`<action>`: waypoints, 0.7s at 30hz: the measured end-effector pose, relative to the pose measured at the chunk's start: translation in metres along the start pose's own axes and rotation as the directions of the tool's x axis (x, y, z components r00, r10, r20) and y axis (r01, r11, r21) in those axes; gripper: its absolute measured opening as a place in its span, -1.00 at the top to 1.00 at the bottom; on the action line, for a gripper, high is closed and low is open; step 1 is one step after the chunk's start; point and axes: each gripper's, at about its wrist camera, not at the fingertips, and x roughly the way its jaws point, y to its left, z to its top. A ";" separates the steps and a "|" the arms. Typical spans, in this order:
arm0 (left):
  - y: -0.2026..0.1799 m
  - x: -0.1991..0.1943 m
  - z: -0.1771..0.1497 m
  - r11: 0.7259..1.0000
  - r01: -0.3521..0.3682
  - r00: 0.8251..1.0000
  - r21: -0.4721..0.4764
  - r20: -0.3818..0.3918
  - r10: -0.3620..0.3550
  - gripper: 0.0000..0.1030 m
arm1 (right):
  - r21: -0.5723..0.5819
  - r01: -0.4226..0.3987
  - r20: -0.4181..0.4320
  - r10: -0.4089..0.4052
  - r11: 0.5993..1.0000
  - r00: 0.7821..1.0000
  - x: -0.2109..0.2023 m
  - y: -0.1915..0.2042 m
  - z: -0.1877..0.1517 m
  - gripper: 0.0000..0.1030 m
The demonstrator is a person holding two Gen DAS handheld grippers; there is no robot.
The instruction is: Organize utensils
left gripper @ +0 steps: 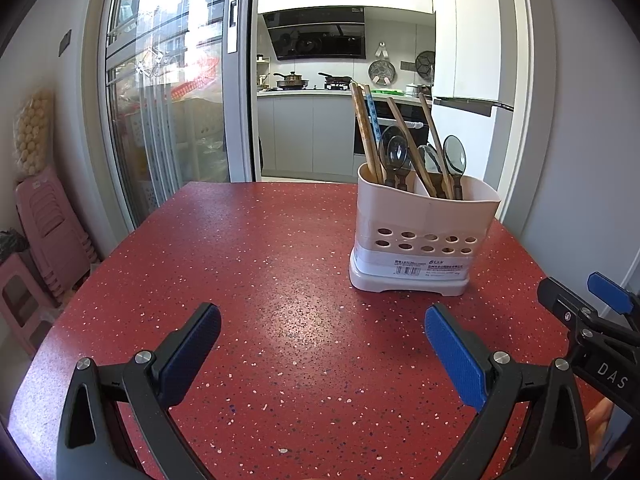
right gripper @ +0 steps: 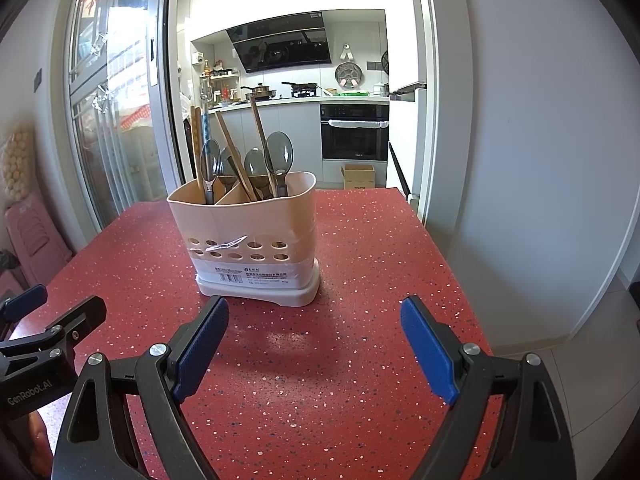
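Red speckled table [left gripper: 248, 264] bare except utensil holder [left gripper: 424, 236] at 1 o'clock, spoons [left gripper: 455, 156] and chopsticks [left gripper: 364, 128] already standing inside; left gripper [left gripper: 322, 354] and right gripper [right gripper: 314, 350] both agape, empty; task apparently complete.

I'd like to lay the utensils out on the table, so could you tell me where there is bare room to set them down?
The red table is bare left of the utensil holder, out to its left edge, and between the holder and the open left claw and right claw. A narrower strip runs right of the holder. Only the holder is crowded, packed with spoons and chopsticks.
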 end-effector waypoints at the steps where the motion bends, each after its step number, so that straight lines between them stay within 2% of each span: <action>1: 0.000 0.000 0.000 1.000 0.000 1.000 0.000 0.000 0.000 -1.00 | -0.001 0.000 0.000 0.000 1.000 1.000 0.000 0.000 0.000 -0.74; 21: -0.001 0.000 0.000 1.000 -0.002 1.000 0.001 -0.002 0.002 -1.00 | -0.003 0.000 0.006 0.000 1.000 1.000 0.000 0.001 0.001 -0.74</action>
